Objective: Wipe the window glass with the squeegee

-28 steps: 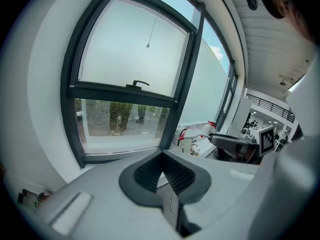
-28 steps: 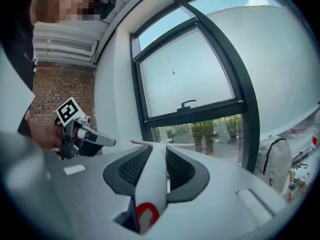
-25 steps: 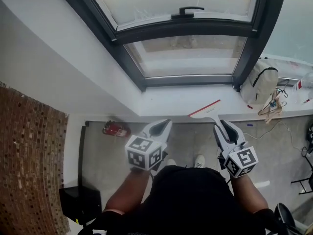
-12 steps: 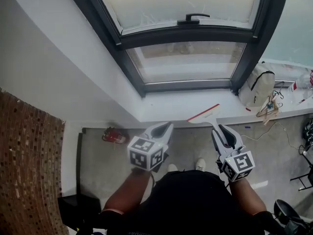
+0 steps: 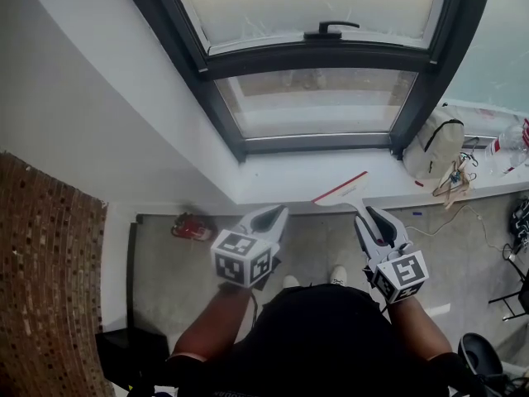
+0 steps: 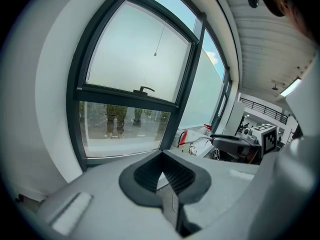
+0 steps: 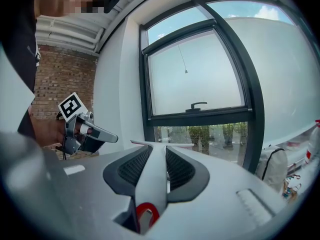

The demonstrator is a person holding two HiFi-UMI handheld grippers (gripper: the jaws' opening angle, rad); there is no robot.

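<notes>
The window point(image 5: 322, 102) has a dark frame, a frosted upper pane with a black handle point(image 5: 331, 28), and a clear lower pane. The squeegee point(image 5: 341, 190) is white with a red edge and sits just before the white sill point(image 5: 281, 176), below the glass. My right gripper point(image 5: 367, 213) is shut on its handle; in the right gripper view the white handle point(image 7: 152, 179) runs between the pads, the gripper point(image 7: 155, 159) pointing at the lower pane. My left gripper point(image 5: 273, 215) hangs beside it, shut and empty; from its own view this gripper point(image 6: 165, 171) faces the window point(image 6: 125, 124).
A white bag point(image 5: 438, 143), tangled hangers and cables point(image 5: 456, 180) and a bottle point(image 5: 511, 143) lie on the sill at the right. A red object point(image 5: 190, 226) sits on the floor by the wall. A brick wall point(image 5: 41, 288) stands at the left.
Both grippers and the squeegee have drifted slightly left and up in the view. Grip and jaw states are the same.
</notes>
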